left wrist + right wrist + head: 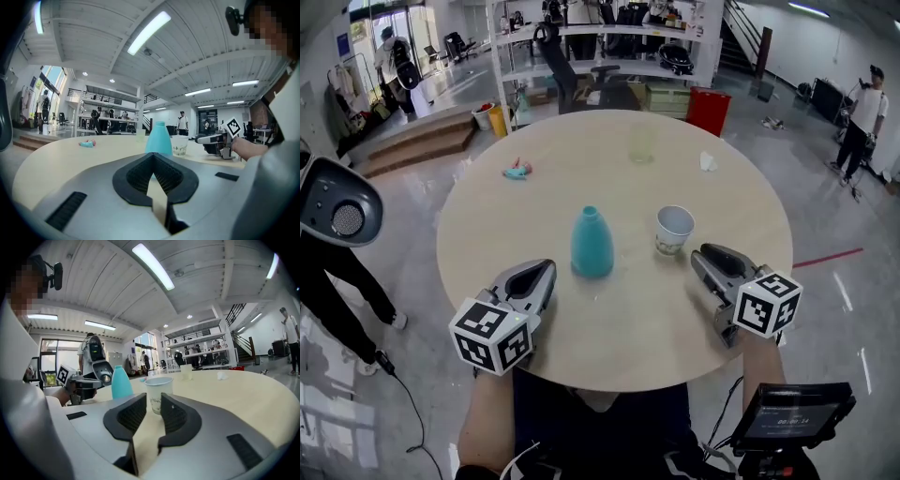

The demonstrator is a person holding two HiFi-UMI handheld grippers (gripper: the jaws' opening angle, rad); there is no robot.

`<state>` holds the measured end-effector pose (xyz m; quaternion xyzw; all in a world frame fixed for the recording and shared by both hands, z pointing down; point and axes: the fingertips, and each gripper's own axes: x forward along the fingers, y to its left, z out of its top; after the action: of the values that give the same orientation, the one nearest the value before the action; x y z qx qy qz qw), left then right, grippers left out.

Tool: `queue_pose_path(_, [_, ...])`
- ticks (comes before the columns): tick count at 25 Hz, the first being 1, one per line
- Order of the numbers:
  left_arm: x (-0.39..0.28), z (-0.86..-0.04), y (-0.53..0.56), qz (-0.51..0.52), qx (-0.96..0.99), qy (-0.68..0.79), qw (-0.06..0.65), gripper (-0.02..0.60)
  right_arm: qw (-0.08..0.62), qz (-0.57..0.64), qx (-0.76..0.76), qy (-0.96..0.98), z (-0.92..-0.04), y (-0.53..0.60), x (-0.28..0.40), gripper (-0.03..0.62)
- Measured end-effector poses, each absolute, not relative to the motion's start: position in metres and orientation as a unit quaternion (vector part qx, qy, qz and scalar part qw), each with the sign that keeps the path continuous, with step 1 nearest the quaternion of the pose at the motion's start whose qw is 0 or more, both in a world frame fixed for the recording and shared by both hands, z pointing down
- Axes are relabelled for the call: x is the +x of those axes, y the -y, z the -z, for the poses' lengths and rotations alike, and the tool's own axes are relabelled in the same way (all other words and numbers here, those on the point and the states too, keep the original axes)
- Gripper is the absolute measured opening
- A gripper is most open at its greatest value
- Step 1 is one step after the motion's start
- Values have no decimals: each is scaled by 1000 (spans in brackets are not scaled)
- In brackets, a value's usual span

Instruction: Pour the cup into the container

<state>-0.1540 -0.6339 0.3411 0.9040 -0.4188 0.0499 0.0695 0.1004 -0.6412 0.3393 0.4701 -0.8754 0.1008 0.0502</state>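
Shows a white paper cup (674, 230) upright on the round wooden table (581, 150), just right of a teal bottle-shaped container (592, 242) and apart from it. Finds the right gripper (700, 255) aimed at the cup just ahead, jaws spread, pinching nothing. Finds the left gripper (546, 272) near the container, jaw tips pressed together on nothing.

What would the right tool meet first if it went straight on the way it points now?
Probably the paper cup: it stands just ahead of the right tool, whose jaws are apart and empty.
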Motion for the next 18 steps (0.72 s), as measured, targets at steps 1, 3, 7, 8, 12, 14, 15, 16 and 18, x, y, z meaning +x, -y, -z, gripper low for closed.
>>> queue_pose_path(1, [-154, -338, 630, -45, 903, 423, 65, -2, 42, -97, 466, 879, -337, 637, 96, 63])
queue_pose_path(3, [-153, -327, 621, -25, 903, 426, 49, -2, 43, -77, 453, 887, -333, 630, 84, 13])
queue_pose_path(7, [-153, -323, 604, -4, 898, 438, 38, -2, 58, -61, 428, 900, -339, 622, 62, 11])
queue_pose_path(8, [-151, -324, 600, -9, 897, 441, 38, -2, 56, -62, 425, 901, -341, 620, 59, 11])
queue_pose_path(12, [-143, -319, 578, -16, 888, 458, 36, -2, 35, -59, 414, 908, -336, 608, 52, 11])
queue_pose_path(14, [-139, -322, 556, -25, 882, 469, 35, -2, 31, -52, 412, 909, -332, 589, 53, 11])
queue_pose_path(15, [-138, -324, 542, -30, 879, 475, 37, -2, 31, -47, 410, 910, -329, 575, 53, 11])
queue_pose_path(16, [-138, -326, 528, -35, 875, 482, 41, -2, 33, -44, 407, 912, -327, 561, 53, 11])
queue_pose_path(18, [-139, -330, 498, -44, 867, 495, 49, -2, 35, -40, 400, 915, -323, 533, 54, 11])
